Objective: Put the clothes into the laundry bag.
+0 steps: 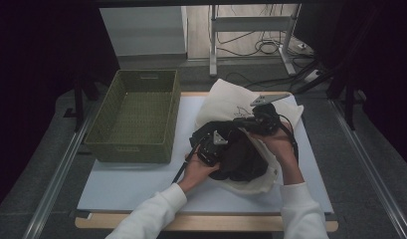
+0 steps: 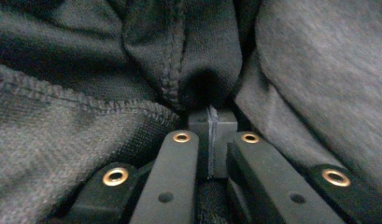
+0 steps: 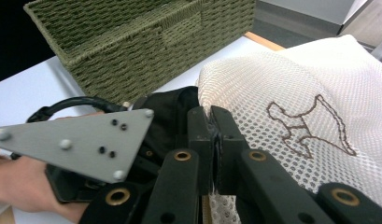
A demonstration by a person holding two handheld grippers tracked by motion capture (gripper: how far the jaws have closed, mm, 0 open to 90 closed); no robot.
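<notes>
Closest to us, our left gripper point(image 1: 211, 147) sits deep in the dark clothes point(image 1: 241, 154). In the left gripper view its two jaws are squeezed tight together, with a fold of the dark cloth point(image 2: 179, 56) bunched up right at their tips. We think a bit of that cloth is pinched there, but the pinch itself is hidden behind the jaws.

A little farther off, our right gripper point(image 1: 258, 122) is clamped on the edge of the white mesh bag point(image 1: 226, 99). In the right gripper view the jaws are shut and the netting point(image 3: 291, 88) with the stitched animal comes straight out from between them. So this hand holds the bag's mouth.

The thing that matters is how these two sit. The clothes lie in the bag's open mouth, between our two hands. The bag runs away from us and a bit to the left, toward the back of the table point(image 1: 136, 184). The left gripper is the near one and is right on the clothes, so we guess it does the pushing or pulling while the right one keeps the mouth held.

Farthest off to the left stands the green woven basket point(image 1: 134, 117), well apart from the bag.
</notes>
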